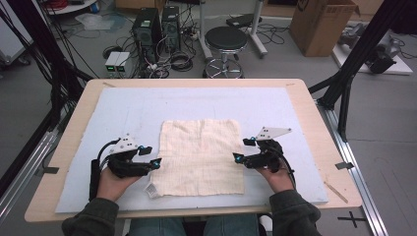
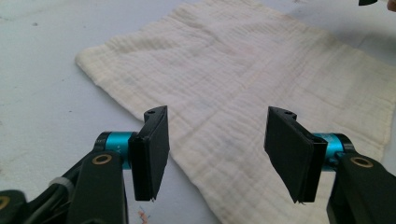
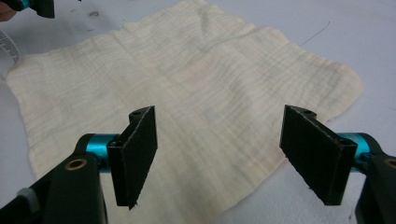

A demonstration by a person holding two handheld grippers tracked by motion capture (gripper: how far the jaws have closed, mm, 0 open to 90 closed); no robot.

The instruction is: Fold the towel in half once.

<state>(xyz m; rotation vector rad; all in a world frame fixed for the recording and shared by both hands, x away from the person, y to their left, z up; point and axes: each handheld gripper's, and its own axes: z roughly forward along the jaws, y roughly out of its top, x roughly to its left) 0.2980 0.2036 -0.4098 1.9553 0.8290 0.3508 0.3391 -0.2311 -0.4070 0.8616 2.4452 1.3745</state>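
A cream, square cloth point(image 1: 201, 156) lies flat on the pale blue mat point(image 1: 123, 108), with a small white label at its near left corner. My left gripper point(image 1: 156, 162) rests at the cloth's left edge, pointing right. In the left gripper view its jaws stand apart over the cloth point(image 2: 261, 79), and the left gripper point(image 2: 217, 154) holds nothing. My right gripper point(image 1: 237, 158) sits at the cloth's right edge, pointing left. The right gripper point(image 3: 219, 158) is open above the cloth point(image 3: 187, 88) with an empty gap between its pads.
The mat covers a wooden table point(image 1: 314, 113). Beyond the table's far edge stand a round stool point(image 1: 225, 44), computer towers point(image 1: 157, 27) with cables, and a cardboard box point(image 1: 322, 22). Black frame legs point(image 1: 354, 64) rise at the right.
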